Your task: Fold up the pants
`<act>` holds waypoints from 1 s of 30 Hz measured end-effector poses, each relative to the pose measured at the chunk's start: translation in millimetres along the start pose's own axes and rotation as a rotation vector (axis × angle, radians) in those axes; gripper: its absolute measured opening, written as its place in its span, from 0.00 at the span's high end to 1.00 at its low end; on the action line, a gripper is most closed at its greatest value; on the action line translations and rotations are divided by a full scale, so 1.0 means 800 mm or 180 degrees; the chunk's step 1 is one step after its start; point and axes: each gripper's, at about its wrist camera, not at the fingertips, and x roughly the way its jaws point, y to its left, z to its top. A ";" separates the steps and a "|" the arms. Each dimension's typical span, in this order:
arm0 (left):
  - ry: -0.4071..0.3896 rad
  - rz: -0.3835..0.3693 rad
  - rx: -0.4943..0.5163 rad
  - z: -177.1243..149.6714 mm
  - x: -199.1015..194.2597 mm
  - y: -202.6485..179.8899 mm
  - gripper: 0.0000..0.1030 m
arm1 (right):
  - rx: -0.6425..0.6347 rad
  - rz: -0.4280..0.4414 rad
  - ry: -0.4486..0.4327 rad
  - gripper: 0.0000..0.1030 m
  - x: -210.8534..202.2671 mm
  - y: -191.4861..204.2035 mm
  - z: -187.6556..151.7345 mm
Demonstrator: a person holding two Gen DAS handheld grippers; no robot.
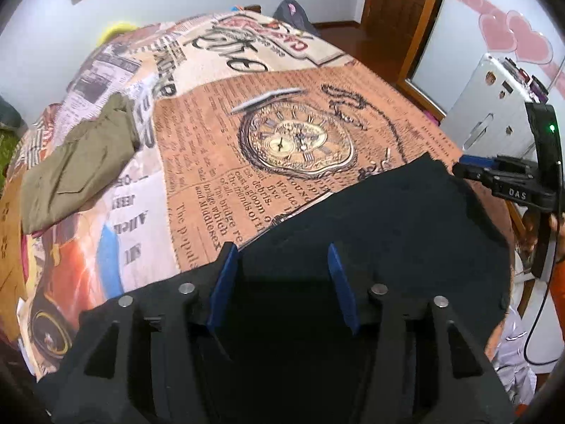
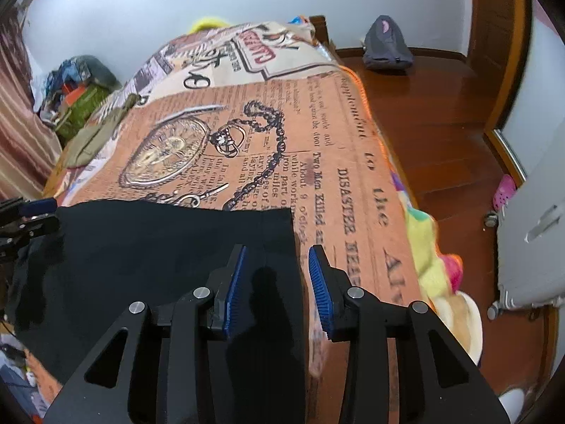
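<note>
Black pants (image 1: 370,219) lie flat on the near part of a bed, with a straight far edge and a corner on each side. My left gripper (image 1: 280,247) hangs over them, its blue pads well apart and nothing pinched between them. My right gripper (image 2: 278,249) is over the pants' (image 2: 159,240) right edge, near the far right corner, with its pads apart and the cloth lying flat below. In the left wrist view the right gripper (image 1: 459,168) shows at that same corner. At the left rim of the right wrist view the left gripper (image 2: 49,212) sits by the other corner.
The bed cover (image 1: 268,81) is printed with newspaper text and a pocket watch. Folded olive pants (image 1: 77,162) lie at the bed's far left. A pale suitcase (image 2: 529,247) and a backpack (image 2: 386,46) stand on the wooden floor to the right. Soft toys (image 2: 430,247) line the bed's right edge.
</note>
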 end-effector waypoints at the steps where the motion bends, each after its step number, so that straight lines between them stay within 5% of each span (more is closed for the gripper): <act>1: 0.0041 -0.0026 0.0004 0.001 0.006 0.002 0.46 | -0.0034 -0.0010 0.0031 0.68 0.007 0.001 0.002; 9: -0.0018 -0.0129 -0.0009 -0.006 0.014 0.008 0.45 | -0.0122 0.0009 0.0142 0.68 0.035 -0.001 0.003; 11: -0.0030 -0.0122 0.0008 -0.007 0.012 0.006 0.47 | -0.0126 0.0035 0.0095 0.76 0.032 0.001 0.003; 14: -0.0056 -0.0111 0.0032 -0.009 0.007 0.003 0.61 | -0.0192 -0.0040 0.0024 0.79 0.028 0.009 0.002; 16: -0.0051 -0.0151 0.0058 -0.011 0.005 0.000 0.81 | -0.0274 -0.0110 -0.0023 0.80 0.024 0.016 0.002; 19: -0.0052 -0.0130 0.0140 -0.014 0.002 -0.007 0.90 | -0.0346 -0.0198 -0.0114 0.83 0.015 0.022 -0.001; 30: -0.0137 -0.0046 0.0099 -0.009 -0.005 -0.004 0.97 | -0.0377 -0.0280 -0.0568 0.92 -0.020 0.026 0.016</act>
